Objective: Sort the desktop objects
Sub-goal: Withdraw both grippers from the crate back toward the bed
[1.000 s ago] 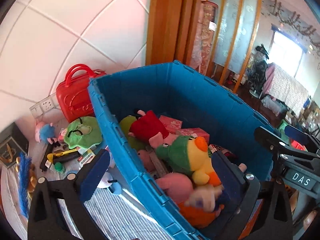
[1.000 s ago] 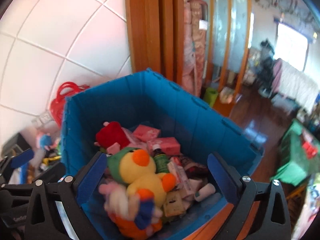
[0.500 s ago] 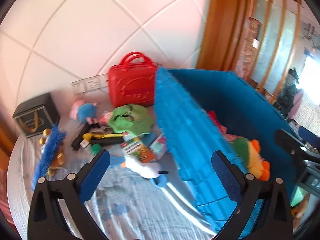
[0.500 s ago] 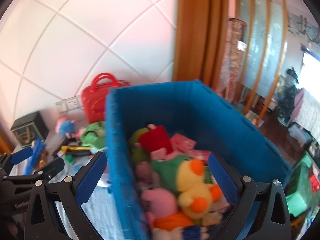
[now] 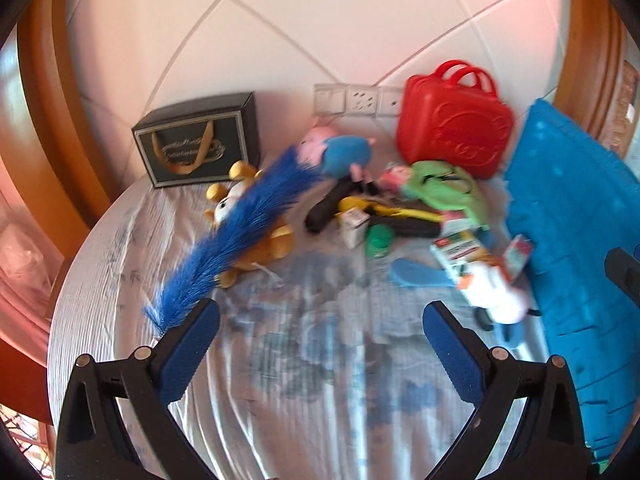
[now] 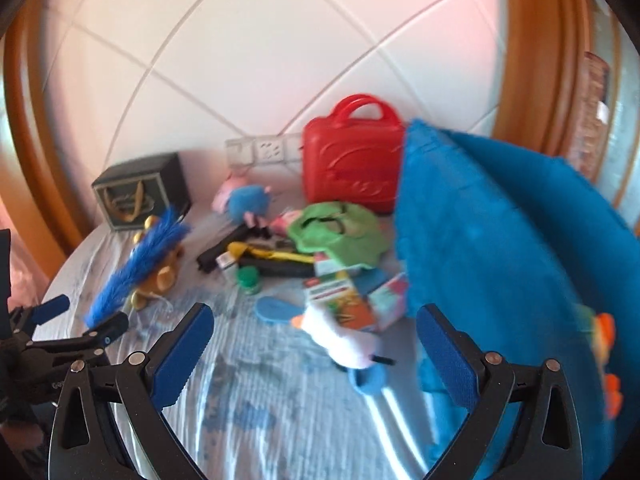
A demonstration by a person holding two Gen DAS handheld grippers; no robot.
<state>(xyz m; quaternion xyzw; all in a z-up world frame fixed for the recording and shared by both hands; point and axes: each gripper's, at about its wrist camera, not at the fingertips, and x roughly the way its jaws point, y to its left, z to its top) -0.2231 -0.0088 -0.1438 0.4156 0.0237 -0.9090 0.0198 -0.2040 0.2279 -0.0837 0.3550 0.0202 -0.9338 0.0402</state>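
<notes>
A blue plastic crate (image 5: pixel 576 264) (image 6: pixel 496 248) stands at the right on the cloth-covered table. Loose objects lie left of it: a blue furry duster (image 5: pixel 240 228) (image 6: pixel 140 256) over a brown plush (image 5: pixel 260 240), a blue and pink plush (image 5: pixel 340 152) (image 6: pixel 244 200), a green plush (image 5: pixel 444 192) (image 6: pixel 336 228), a white plush (image 5: pixel 496 292) (image 6: pixel 348 340), a printed carton (image 5: pixel 460 252) (image 6: pixel 340 296), a green cap (image 5: pixel 380 238) (image 6: pixel 248 278). My left gripper (image 5: pixel 320 352) is open and empty above bare cloth. My right gripper (image 6: pixel 316 356) is open and empty near the white plush.
A red toy case (image 5: pixel 452 132) (image 6: pixel 352 164) and a black gift box (image 5: pixel 196 144) (image 6: pixel 140 192) stand against the tiled wall with sockets (image 5: pixel 356 100). Black and yellow items (image 5: pixel 384 216) lie mid-pile. The round table's edge (image 5: pixel 68 280) curves at the left.
Both grippers have swung left from over the crate's inside to face the tabletop pile. The crate now sits at the right edge. Both stay open and empty.
</notes>
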